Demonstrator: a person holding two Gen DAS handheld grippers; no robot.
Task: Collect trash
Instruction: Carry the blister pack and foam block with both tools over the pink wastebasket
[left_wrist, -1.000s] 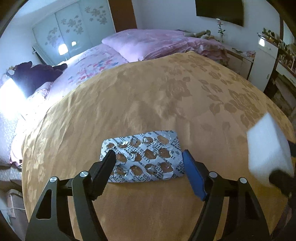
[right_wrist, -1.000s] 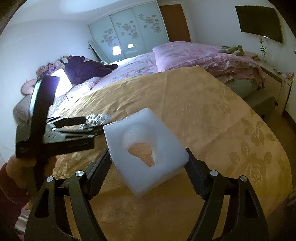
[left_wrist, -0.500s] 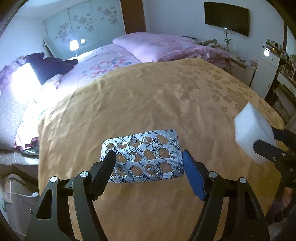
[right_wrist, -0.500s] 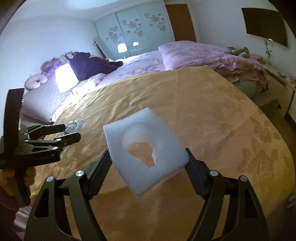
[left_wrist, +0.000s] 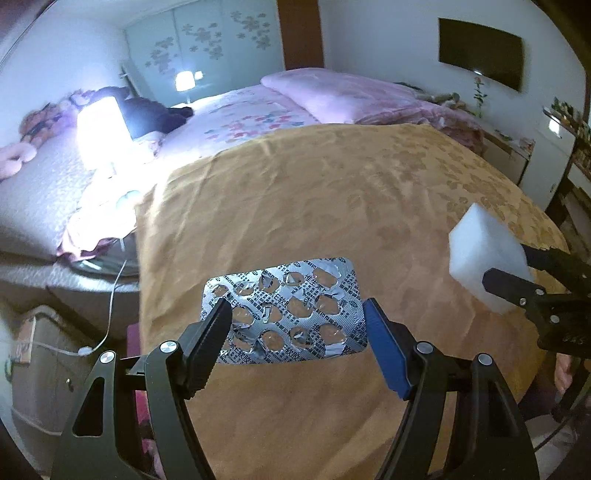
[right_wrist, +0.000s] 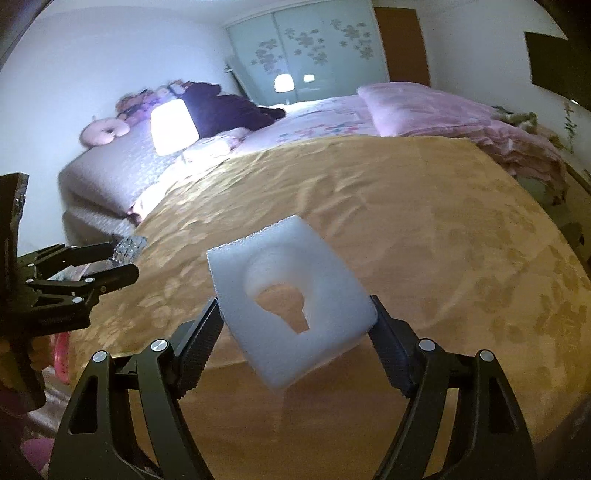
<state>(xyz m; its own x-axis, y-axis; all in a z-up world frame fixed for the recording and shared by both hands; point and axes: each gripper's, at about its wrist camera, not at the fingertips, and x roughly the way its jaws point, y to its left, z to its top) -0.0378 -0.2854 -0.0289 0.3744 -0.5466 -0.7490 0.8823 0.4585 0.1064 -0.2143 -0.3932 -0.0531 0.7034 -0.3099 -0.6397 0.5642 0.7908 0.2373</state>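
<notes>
An empty silver blister pack (left_wrist: 286, 312) is clamped between the pads of my left gripper (left_wrist: 297, 325), held in the air above the golden bedspread (left_wrist: 314, 192). A white foam block (right_wrist: 291, 299) with a bulb-shaped cut-out sits pinched in my right gripper (right_wrist: 295, 317), also off the bed. The left wrist view shows the foam block (left_wrist: 484, 254) and the right gripper at the right edge. In the right wrist view the left gripper (right_wrist: 114, 266) reaches in from the left with the blister pack (right_wrist: 129, 247).
A wide bed carries the golden cover, with pink bedding (left_wrist: 343, 96) behind. A lit lamp (left_wrist: 101, 129) and dark clothes lie at the far left. A bedside unit and cable (left_wrist: 110, 295) stand low left. A dark screen (left_wrist: 480, 51) hangs on the wall.
Both grippers have drifted left along the bed's near edge, each keeping its item. The left side of the bed and the floor beside it have come into view.
</notes>
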